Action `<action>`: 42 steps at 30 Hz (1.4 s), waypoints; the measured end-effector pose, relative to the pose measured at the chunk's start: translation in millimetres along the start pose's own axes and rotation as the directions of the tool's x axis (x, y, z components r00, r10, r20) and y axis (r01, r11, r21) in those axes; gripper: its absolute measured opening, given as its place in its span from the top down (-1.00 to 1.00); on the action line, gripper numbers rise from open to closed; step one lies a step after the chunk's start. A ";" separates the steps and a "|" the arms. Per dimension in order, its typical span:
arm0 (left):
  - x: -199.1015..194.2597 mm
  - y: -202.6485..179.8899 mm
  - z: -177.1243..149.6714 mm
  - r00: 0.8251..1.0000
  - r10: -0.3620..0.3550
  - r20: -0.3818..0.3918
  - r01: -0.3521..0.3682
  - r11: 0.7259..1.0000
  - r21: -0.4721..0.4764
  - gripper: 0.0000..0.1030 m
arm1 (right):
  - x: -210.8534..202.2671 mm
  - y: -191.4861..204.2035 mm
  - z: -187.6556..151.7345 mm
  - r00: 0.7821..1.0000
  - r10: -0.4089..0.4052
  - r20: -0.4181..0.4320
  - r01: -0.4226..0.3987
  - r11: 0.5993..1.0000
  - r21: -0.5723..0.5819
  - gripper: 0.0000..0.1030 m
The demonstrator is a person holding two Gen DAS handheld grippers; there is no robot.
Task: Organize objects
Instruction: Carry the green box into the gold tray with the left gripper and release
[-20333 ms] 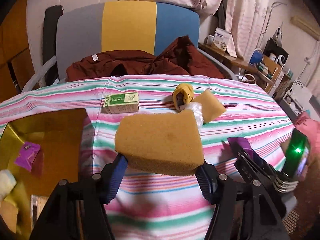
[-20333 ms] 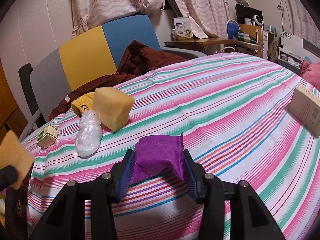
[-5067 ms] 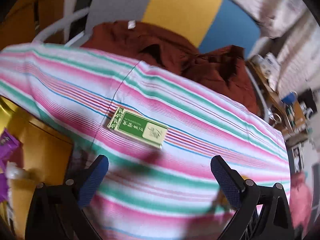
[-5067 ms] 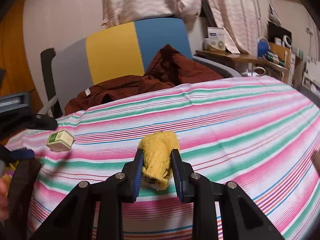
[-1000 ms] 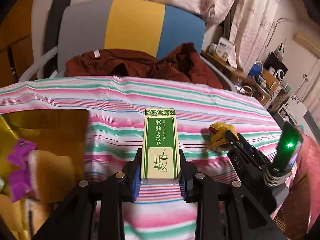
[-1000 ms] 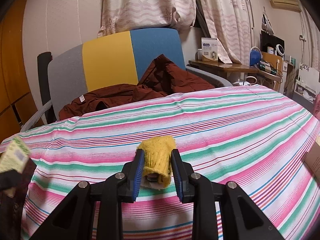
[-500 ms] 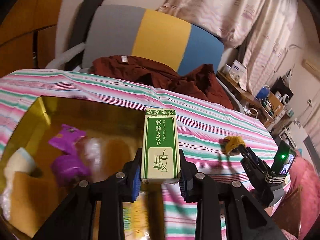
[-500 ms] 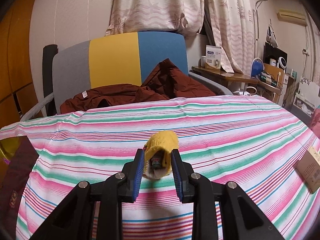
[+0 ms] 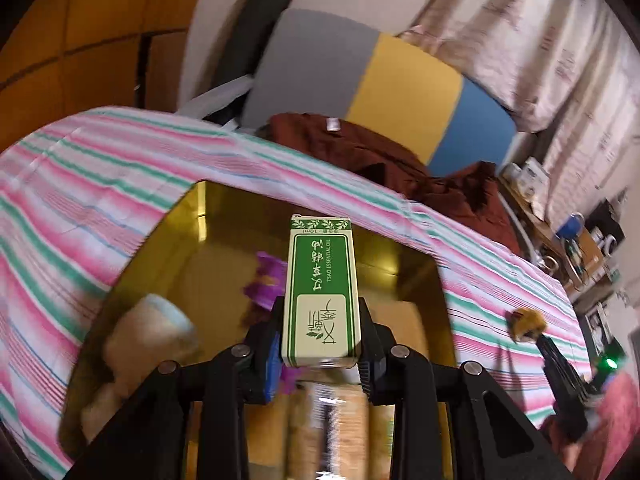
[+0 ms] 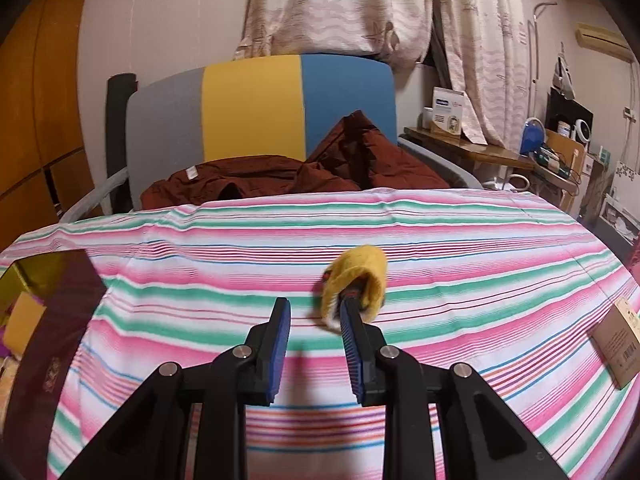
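Note:
My left gripper (image 9: 318,334) is shut on a green and cream essential-oil box (image 9: 321,288) and holds it upright above the open gold box (image 9: 224,232). Inside the gold box lie a purple packet (image 9: 264,284), a pale roll (image 9: 154,326) and sponges. My right gripper (image 10: 316,312) is open above the striped tablecloth (image 10: 440,248). A yellow knitted pouch (image 10: 356,280) hangs on the tip of its right finger, outside the gap between the fingers. The pouch and right gripper also show in the left wrist view (image 9: 526,322).
A chair (image 10: 256,116) with a dark red garment (image 10: 304,176) stands behind the table. A brown cardboard box (image 10: 618,338) lies at the table's right edge. The gold box's corner (image 10: 44,272) shows at the left. A cluttered side table (image 10: 500,152) stands at the right.
My left gripper has carried the green box left and over the gold box. My right gripper has opened; the yellow pouch slipped from between the fingers and now hangs on the right fingertip.

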State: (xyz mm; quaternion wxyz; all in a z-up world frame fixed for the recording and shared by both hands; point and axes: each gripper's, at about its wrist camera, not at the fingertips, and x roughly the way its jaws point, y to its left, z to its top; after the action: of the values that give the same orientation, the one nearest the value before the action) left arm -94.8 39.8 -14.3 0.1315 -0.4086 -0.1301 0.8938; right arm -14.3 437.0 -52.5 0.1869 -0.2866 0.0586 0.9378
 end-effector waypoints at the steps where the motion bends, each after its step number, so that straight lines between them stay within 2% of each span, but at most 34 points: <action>1: 2.4 5.1 1.3 1.000 0.008 -0.005 -0.008 1.000 -0.014 0.40 | -2.2 3.3 -0.6 1.000 0.006 0.001 -0.006 1.000 -0.009 0.56; 5: 13.3 27.5 5.8 0.999 0.035 -0.039 -0.038 0.997 -0.062 0.40 | -12.3 16.8 -2.6 0.999 0.035 0.005 -0.034 0.999 -0.029 0.56; 13: 35.1 54.6 14.7 0.989 0.108 -0.099 -0.116 0.990 -0.085 0.40 | -21.8 31.6 -5.2 0.997 0.075 -0.008 -0.075 0.997 -0.007 0.63; 17: 43.4 58.0 13.6 0.984 0.127 -0.123 -0.136 0.988 -0.071 0.40 | -24.3 30.1 -5.7 0.998 0.065 -0.002 -0.065 0.998 -0.009 0.63; 18: 45.9 58.5 12.4 0.982 0.134 -0.132 -0.144 0.987 -0.069 0.40 | -23.7 25.8 -4.8 0.998 0.055 0.004 -0.055 0.998 0.004 0.59; 19: 47.8 59.1 11.7 0.981 0.134 -0.138 -0.145 0.987 -0.073 0.40 | -21.9 19.1 -3.4 0.999 0.044 0.004 -0.044 0.999 0.027 0.41; 23: 55.3 57.5 8.5 0.977 0.147 -0.157 -0.157 0.986 -0.056 0.40 | -1.5 -20.6 7.6 0.999 0.014 -0.038 -0.007 0.985 0.173 0.08; 26: 59.6 53.7 9.1 0.974 0.162 -0.161 -0.169 0.985 -0.032 0.39 | 16.1 -39.8 20.4 0.998 0.008 -0.056 0.003 0.980 0.200 0.02; 31: 71.2 52.0 11.7 0.962 0.181 -0.203 -0.189 0.982 -0.022 0.38 | 48.1 -49.1 33.2 0.994 0.026 -0.106 -0.004 0.980 0.201 0.01; 33: 74.2 50.0 14.2 0.961 0.187 -0.205 -0.194 0.981 -0.013 0.29 | 59.4 -48.5 34.9 0.992 0.020 -0.128 0.005 0.981 0.196 0.01; 35: 75.8 48.8 14.4 0.960 0.186 -0.211 -0.191 0.982 -0.004 0.00 | 67.9 -46.8 34.5 0.989 0.010 -0.147 0.019 0.981 0.191 0.01; 38: 72.6 43.9 13.1 0.966 0.162 -0.201 -0.166 0.986 0.000 -0.33 | 79.8 -46.9 29.0 0.984 0.015 -0.180 0.022 0.980 0.200 0.02; 42: 57.0 35.7 7.2 0.979 0.138 -0.151 -0.141 0.990 -0.010 -0.64 | 83.7 -46.0 21.6 0.981 0.006 -0.193 0.032 0.980 0.195 0.24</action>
State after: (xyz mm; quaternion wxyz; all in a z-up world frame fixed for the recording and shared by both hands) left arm -140.9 25.1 -61.6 0.0738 -0.4840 -0.1001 0.8662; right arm -71.9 510.7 -81.6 0.2139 -0.3564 0.1670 0.8941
